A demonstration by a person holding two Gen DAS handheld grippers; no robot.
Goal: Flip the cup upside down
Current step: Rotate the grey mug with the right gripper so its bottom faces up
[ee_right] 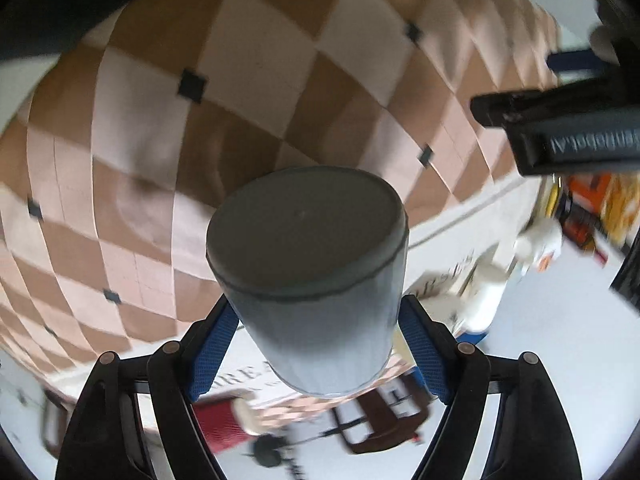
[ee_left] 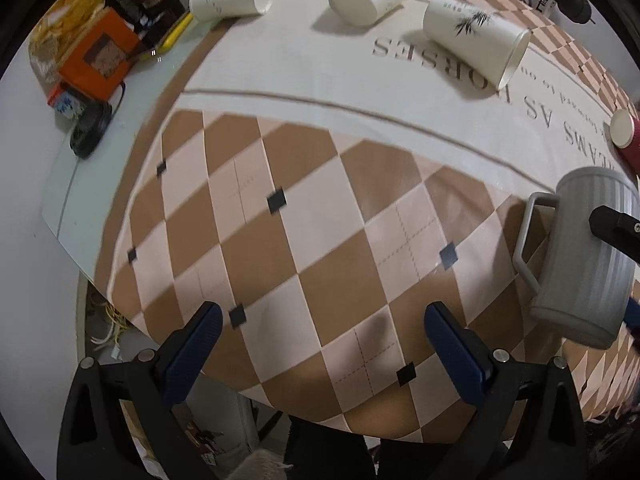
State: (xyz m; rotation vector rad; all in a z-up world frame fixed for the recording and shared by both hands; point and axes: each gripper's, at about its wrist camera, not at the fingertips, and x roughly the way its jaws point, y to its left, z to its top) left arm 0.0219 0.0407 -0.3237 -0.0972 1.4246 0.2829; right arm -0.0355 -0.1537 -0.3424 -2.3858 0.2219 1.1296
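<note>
Fingers of right gripper [ee_right: 320, 332] pinch grey ribbed mug [ee_right: 310, 276] on both sides, base facing camera, mug held above checkered tablecloth [ee_right: 132, 120]. Left gripper [ee_left: 322, 334] spread, holding nothing. Risks: smooth wall slips between pads during rotation; handle [ee_left: 530, 236] or rim strikes cloth; motion blur suggests fast swing.

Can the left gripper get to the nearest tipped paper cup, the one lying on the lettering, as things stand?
Probably yes. The left gripper is open and empty over the checkered cloth, and nothing lies between it and that paper cup. The grey mug, held by the right gripper, sits off to the side.
</note>
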